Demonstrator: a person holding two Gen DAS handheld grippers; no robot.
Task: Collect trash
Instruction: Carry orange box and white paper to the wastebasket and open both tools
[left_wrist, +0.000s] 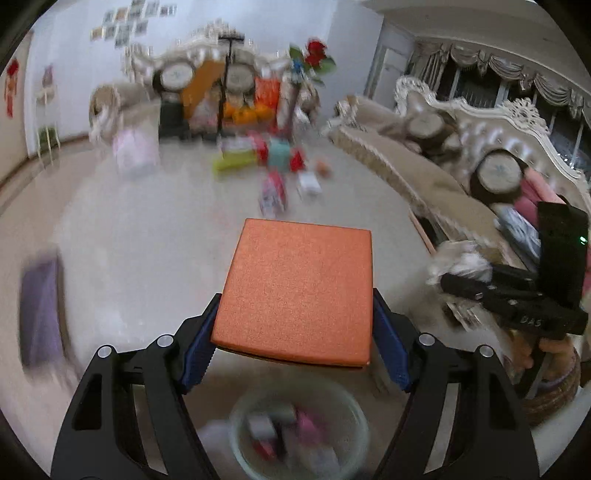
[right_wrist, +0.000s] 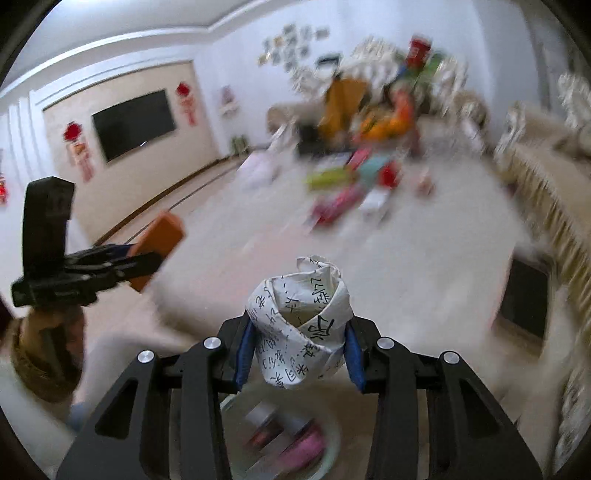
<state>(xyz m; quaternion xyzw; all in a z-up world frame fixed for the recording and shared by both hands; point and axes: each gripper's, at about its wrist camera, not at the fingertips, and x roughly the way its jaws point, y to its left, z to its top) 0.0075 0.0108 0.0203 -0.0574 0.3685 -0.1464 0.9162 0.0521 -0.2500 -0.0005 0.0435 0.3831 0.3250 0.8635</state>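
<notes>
Your left gripper (left_wrist: 295, 350) clamps the orange box (left_wrist: 297, 290); the right gripper (right_wrist: 299, 350) pinches crumpled paper (right_wrist: 301, 321). Release early and either misses the bin (left_wrist: 236, 435) at 6 o'clock.

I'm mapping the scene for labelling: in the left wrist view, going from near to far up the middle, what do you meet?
Round bin with trash inside → orange box clamped in the left gripper → scattered litter on the floor → ornate sofa at the far wall.

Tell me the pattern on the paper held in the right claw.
The crumpled paper is white with black handwritten characters, clearest in the right wrist view.
</notes>
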